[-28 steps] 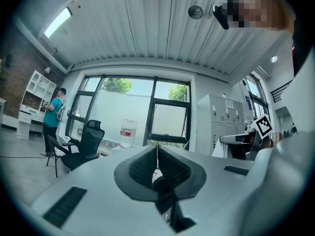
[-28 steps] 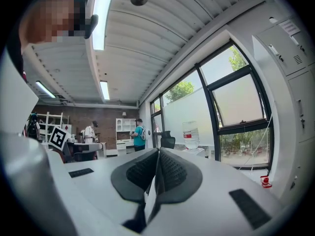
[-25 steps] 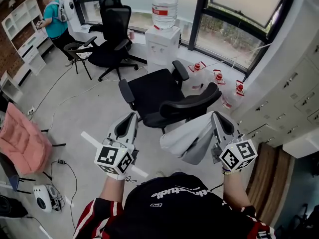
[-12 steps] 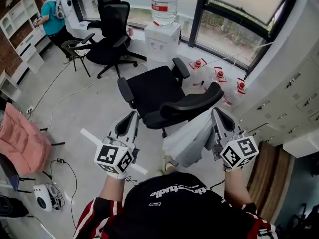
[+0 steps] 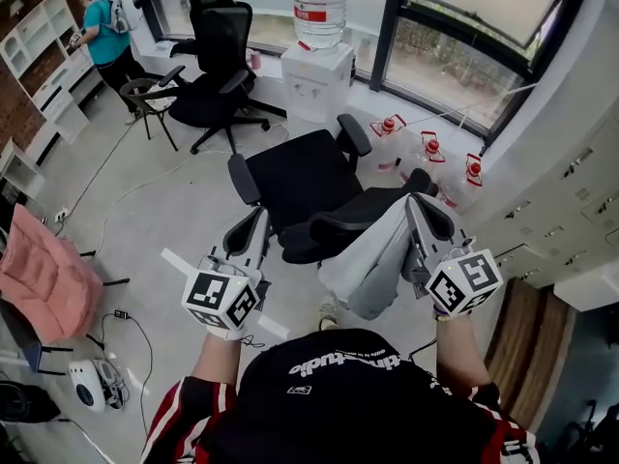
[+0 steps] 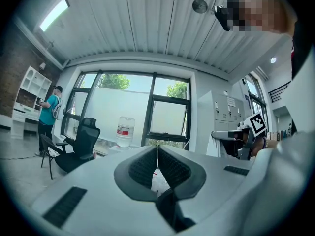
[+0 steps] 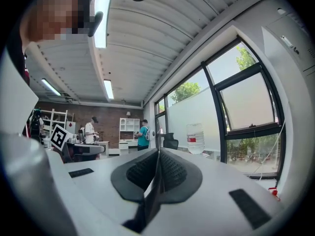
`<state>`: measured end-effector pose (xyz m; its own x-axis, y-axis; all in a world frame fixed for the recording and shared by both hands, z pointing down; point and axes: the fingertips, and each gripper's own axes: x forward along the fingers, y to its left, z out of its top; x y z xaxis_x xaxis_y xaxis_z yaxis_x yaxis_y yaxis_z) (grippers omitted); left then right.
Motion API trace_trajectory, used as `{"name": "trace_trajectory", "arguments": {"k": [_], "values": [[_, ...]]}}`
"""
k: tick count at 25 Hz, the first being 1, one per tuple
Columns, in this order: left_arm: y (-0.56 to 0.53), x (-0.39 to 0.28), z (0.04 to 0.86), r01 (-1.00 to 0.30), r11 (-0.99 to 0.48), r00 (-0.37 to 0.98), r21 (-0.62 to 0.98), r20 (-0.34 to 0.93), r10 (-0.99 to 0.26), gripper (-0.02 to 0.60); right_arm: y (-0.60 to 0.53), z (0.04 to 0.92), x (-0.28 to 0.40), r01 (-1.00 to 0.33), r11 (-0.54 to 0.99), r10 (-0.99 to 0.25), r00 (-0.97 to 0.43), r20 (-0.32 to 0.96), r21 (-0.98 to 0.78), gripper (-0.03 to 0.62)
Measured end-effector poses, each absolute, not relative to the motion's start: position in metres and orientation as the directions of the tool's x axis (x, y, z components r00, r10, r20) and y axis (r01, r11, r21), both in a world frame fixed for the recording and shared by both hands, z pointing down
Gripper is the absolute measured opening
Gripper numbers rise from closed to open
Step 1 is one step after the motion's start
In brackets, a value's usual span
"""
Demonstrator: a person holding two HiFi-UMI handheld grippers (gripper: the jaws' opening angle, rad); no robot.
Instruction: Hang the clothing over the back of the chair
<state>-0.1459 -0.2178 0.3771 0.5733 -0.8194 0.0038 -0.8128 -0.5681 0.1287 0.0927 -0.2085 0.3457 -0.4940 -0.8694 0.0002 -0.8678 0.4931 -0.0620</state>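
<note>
Jaws: right gripper (image 5: 415, 204) pinching clothing (image 5: 363, 264) | left gripper (image 5: 257, 217) closed, empty

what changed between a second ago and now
Both tools moved forward toward the chair. The right tool carried the grey garment up to the backrest, which it now overlaps in the head view. The left tool advanced alongside. Nothing was taken hold of or let go. Unchanged: right tool shut on the garment, left tool shut and empty, chair in place.
</note>
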Motion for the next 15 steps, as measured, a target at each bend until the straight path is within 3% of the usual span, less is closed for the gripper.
{"name": "trace_trajectory", "arguments": {"k": [15], "values": [[-0.299,-0.129,0.375,-0.825,-0.552,0.558,0.119,0.021,-0.83,0.026,-0.316,0.352,0.1,-0.846,0.53,-0.847,-0.532,0.021,-0.061,0.021]]}}
